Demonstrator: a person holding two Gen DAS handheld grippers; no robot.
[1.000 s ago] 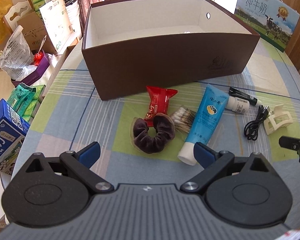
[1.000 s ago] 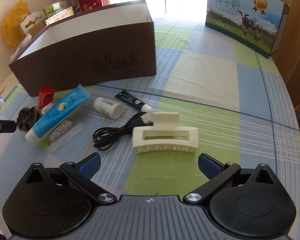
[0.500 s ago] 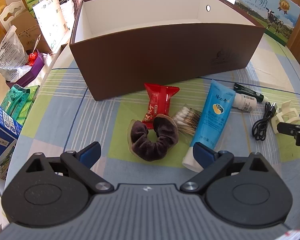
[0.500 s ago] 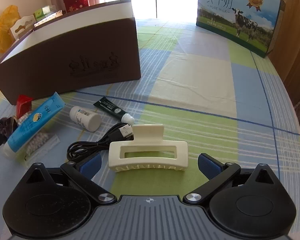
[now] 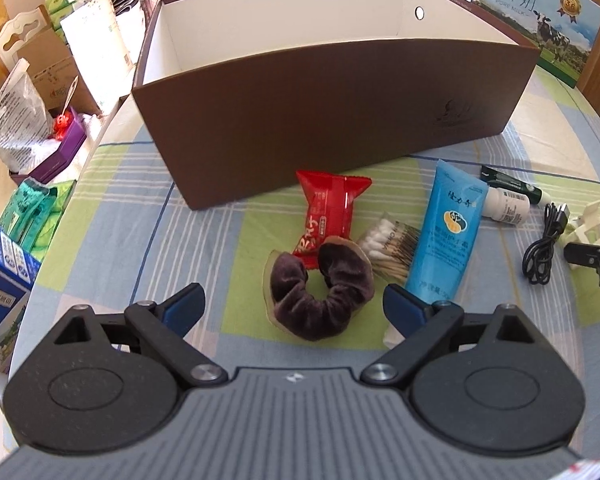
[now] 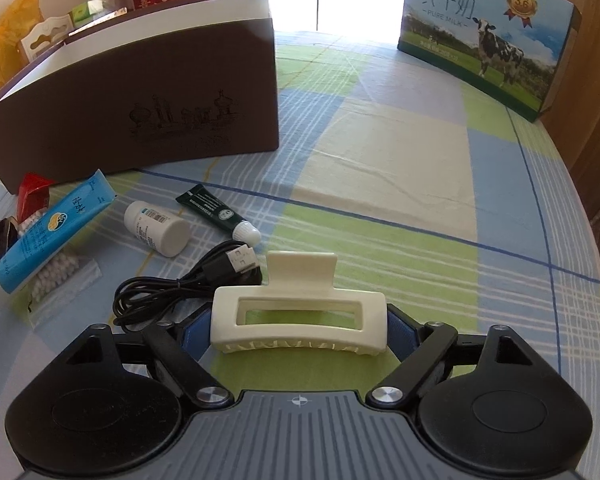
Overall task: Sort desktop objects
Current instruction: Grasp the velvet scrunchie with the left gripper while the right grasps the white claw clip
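Note:
A dark brown velvet scrunchie [image 5: 328, 312] lies on the checked tablecloth between the fingers of my left gripper [image 5: 294, 304]. Those jaws are closing, and the pads stand clear of it on both sides. A red snack packet [image 5: 324, 212], a pack of cotton swabs [image 5: 388, 248] and a blue tube [image 5: 448, 232] lie just beyond. My right gripper [image 6: 298, 332] is closing on a cream hair claw clip [image 6: 300, 312], and its blue pads meet the clip's two ends. The black USB cable [image 6: 180, 288] touches the clip's left side.
A big brown open box [image 5: 340, 120] stands behind the objects. A white bottle [image 6: 158, 228] and a dark green tube [image 6: 216, 212] lie near the cable. A milk carton [image 6: 484, 32] stands far right. Boxes and bags [image 5: 32, 120] crowd the table's left edge.
Both grippers have come lower and nearer to the table. The left jaws have narrowed around the scrunchie. The right jaws have closed from well apart onto the ends of the hair clip.

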